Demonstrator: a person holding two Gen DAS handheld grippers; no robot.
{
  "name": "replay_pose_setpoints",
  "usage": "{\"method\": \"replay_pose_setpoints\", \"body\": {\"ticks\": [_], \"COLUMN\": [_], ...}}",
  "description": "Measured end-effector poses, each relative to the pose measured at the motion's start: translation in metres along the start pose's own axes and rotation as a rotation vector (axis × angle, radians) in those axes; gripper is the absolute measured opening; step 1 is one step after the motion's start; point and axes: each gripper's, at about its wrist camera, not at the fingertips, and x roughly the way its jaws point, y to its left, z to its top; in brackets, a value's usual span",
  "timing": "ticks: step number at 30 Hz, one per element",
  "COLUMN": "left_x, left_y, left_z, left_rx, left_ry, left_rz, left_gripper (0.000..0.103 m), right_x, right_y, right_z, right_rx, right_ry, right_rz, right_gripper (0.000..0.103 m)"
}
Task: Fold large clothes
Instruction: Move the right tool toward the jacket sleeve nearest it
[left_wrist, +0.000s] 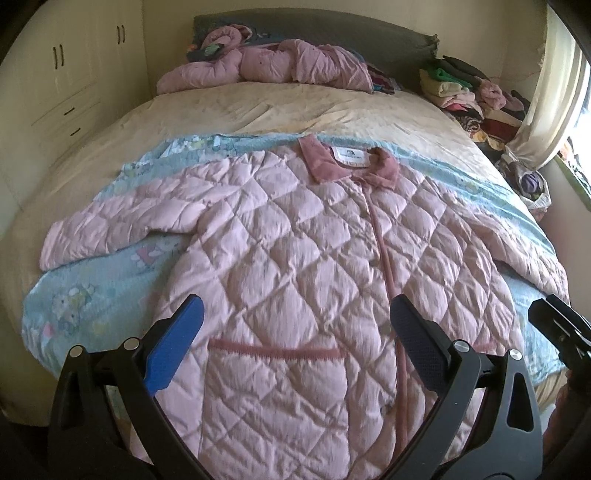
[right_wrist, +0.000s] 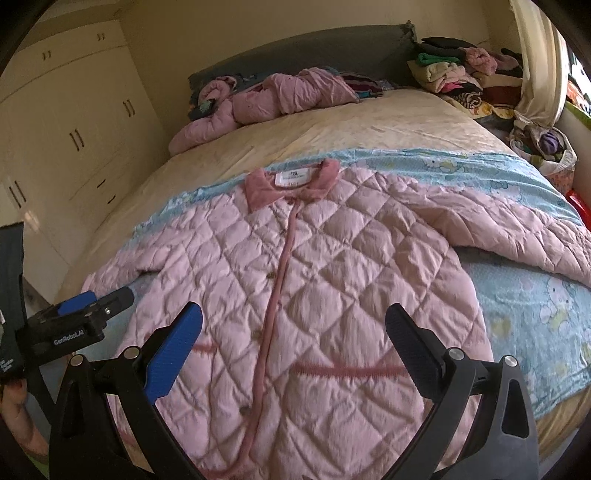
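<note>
Pink and quilted, the coat (left_wrist: 295, 240) lies flat and face up on the blue blanket (left_wrist: 85, 299) across the near end of the bed (left_wrist: 258, 107), collar (left_wrist: 349, 162) toward the headboard, both sleeves spread out to the sides and the hem hanging toward the viewer. It looks soft and puffy, light for its bulk, with a slick shell that could slide on itself and padding that will probably spring back from a fold. A shallow pinch would likely slip off, so the best holds seem to be a deep bite at a sleeve cuff, a shoulder seam or the hem corners, where the edging gives something firmer. The left hand-held gripper (left_wrist: 295, 339) hovers above the lower front with its jaws spread wide and nothing between them; the right hand-held gripper (right_wrist: 295, 343) does the same, equally empty. Another pink quilted garment (right_wrist: 266, 98) lies bunched near the headboard.
</note>
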Motion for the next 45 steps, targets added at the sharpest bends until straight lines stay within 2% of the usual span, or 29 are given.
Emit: {"method": "replay_pose_setpoints", "body": {"ticks": [8,14,18,22,26,32,45], "left_x": [0.007,0.017,0.021,0.036,0.052,0.066,0.101], "left_y": [-0.01,-0.029,-0.042,-0.059,-0.072,-0.092,-0.116], "left_z": [0.05,0.082,0.097,0.109,0.117,0.12,0.111], "left_rx": [-0.004,0.007,0.011,0.038,0.046,0.062,0.107], "left_ry": [-0.025,-0.032,-0.058,-0.042,-0.029,-0.026,0.014], "left_rz": [0.005,-0.002,-0.068,-0.061,-0.043,-0.06,-0.056], "left_gripper": [0.095,0.095,0.095,0.095,0.095,0.095,0.095], "right_x": [0.015,0.021,0.025,0.031,0.032,0.032,0.044], "right_y": [-0.021,-0.053,-0.079,-0.113,-0.146,-0.205,-0.336], "right_z": [0.042,0.068,0.08,0.09,0.091,0.089,0.053], "right_rx": [0.051,0.115,0.16,0.223,0.288,0.389,0.659], "right_ry": [-0.033,-0.068,-0.085,-0.095,-0.105,-0.109,-0.082], "right_rz": [-0.02,-0.036,-0.077,-0.129,-0.166,-0.236,-0.432], "right_gripper": [0.099,0.099,0.099,0.099,0.099,0.099,0.099]}}
